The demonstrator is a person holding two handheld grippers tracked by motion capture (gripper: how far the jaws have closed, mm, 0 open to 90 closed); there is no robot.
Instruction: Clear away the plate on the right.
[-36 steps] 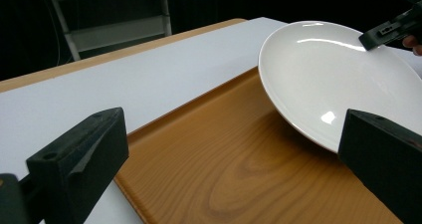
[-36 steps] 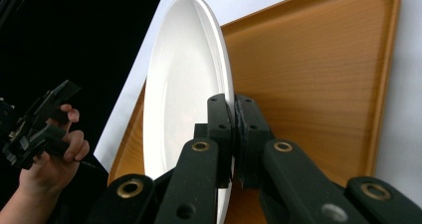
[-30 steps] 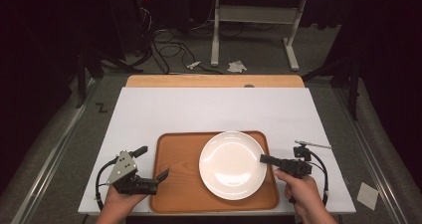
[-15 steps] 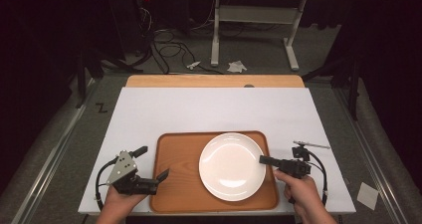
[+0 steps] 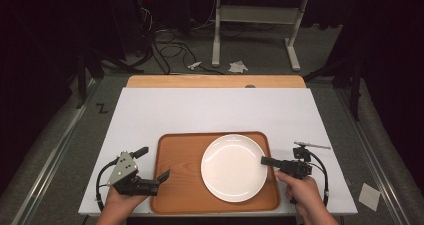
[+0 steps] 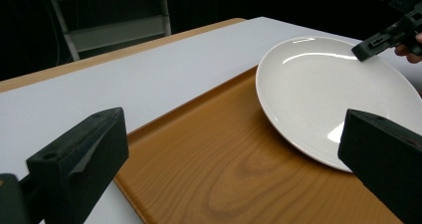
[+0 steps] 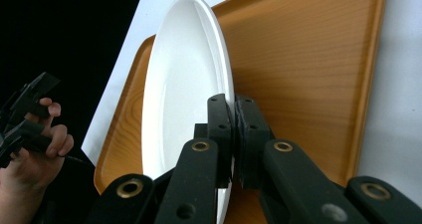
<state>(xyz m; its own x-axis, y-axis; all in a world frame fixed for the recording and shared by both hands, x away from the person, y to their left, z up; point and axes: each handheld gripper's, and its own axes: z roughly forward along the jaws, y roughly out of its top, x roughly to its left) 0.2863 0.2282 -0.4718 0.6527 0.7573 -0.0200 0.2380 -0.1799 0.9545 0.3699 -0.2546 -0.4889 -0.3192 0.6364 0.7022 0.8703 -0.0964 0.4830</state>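
The white plate (image 5: 233, 167) lies on the right half of the wooden tray (image 5: 177, 177), low in the middle of the high view, and its right rim is pinched between the jaws of the right gripper (image 5: 266, 160). In the right gripper view the plate (image 7: 181, 84) runs up the frame nearly edge-on, and the two black jaws are clenched on its rim at lower centre; the near part of the rim is hidden behind them, and whether the plate is lifted off the tray (image 7: 308, 59) at that edge is hard to make out. The right hand (image 5: 300, 190) comes in from the bottom right of the high view, its forearm cut off by the frame edge, holding the gripper level and pointing left across the tray's right edge.

The left gripper (image 5: 155, 166) sits at lower left, its jaws spread wide and holding nothing, one over the white tabletop (image 5: 215, 110) and one just over the tray's left edge. The left hand (image 5: 120, 200) is partly cut off at the bottom. In the left gripper view both jaws are cropped by the frame, with the plate (image 6: 328, 89) well beyond them at right and the right gripper (image 6: 370, 45) on its far rim
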